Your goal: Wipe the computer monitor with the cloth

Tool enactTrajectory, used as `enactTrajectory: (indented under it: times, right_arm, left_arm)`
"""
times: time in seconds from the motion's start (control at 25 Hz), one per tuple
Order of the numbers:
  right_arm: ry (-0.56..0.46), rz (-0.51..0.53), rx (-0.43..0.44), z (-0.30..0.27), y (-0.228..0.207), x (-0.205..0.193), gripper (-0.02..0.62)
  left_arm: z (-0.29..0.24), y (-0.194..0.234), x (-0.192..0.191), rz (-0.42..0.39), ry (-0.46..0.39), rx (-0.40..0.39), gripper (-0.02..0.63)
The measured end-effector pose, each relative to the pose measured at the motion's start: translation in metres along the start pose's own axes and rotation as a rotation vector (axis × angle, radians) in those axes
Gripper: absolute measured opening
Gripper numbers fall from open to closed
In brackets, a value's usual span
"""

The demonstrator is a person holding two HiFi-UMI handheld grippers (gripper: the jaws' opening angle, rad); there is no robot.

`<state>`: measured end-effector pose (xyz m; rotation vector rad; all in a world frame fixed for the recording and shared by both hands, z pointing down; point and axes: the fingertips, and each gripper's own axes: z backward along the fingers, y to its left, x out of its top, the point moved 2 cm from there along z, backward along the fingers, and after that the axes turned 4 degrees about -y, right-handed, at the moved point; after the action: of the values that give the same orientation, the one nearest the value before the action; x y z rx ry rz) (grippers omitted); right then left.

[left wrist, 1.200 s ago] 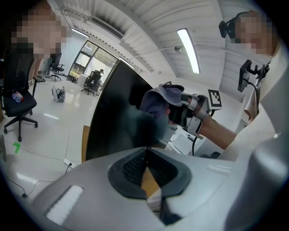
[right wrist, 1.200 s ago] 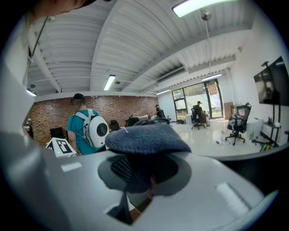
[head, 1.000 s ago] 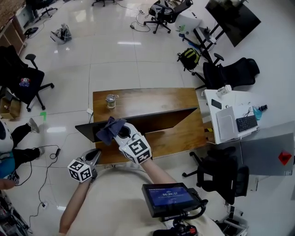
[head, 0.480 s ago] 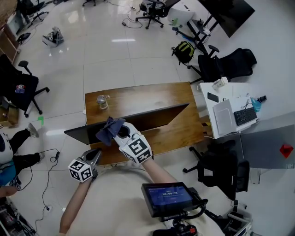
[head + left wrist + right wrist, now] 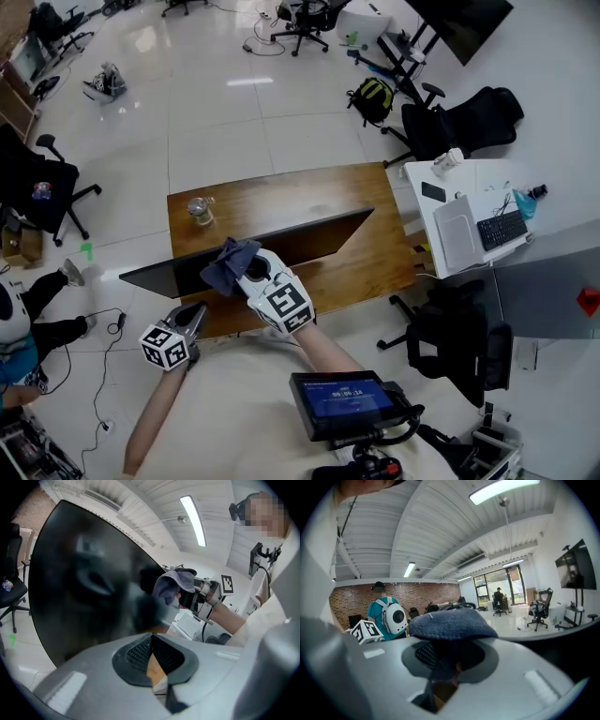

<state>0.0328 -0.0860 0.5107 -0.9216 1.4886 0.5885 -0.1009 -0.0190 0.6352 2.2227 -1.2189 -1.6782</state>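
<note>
Head view: right gripper point(image 5: 251, 274) clamped on a crumpled blue-grey cloth point(image 5: 228, 263), held at the top edge of the wide black flat monitor point(image 5: 323, 236).
Monitor axis: left to right across the brown wooden desk point(image 5: 281, 197); the longer stretch lies to that gripper's right.
Left gripper point(image 5: 190, 322): jaws together, empty, near the monitor's left end, apart from the cloth.

Small screen point(image 5: 346, 397) low in head view glowing blue, showing one row of white numbers, too blurry for reading. Left cube point(image 5: 166, 345) and right cube point(image 5: 286, 305) showing black-and-white square patterns only, not letters. No other words or numbers reading clearly.
</note>
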Motion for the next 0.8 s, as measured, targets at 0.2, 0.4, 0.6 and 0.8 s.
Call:
enactTrajectory:
  times: [0.2,0.4,0.6,0.8]
  right_arm:
    - [-0.014,-0.023,-0.009,0.013,-0.014,-0.002,0.081]
    - [-0.014,-0.035,-0.011,0.029,-0.033,-0.005,0.081]
    - [-0.008,-0.033,-0.003,0.043,-0.05,-0.007,0.081]
    - [0.002,-0.053,-0.012,0.065,-0.071,-0.011,0.081]
  left_arm:
    - [-0.011,-0.007,0.001,0.007,-0.003,0.018,0.0]
    - [-0.028,-0.018,0.0,0.007,-0.004,0.033,0.0]
    - [-0.046,-0.03,0.0,0.018,-0.02,0.045,0.0]
    - [-0.067,-0.042,-0.003,0.041,-0.043,0.062,0.0]
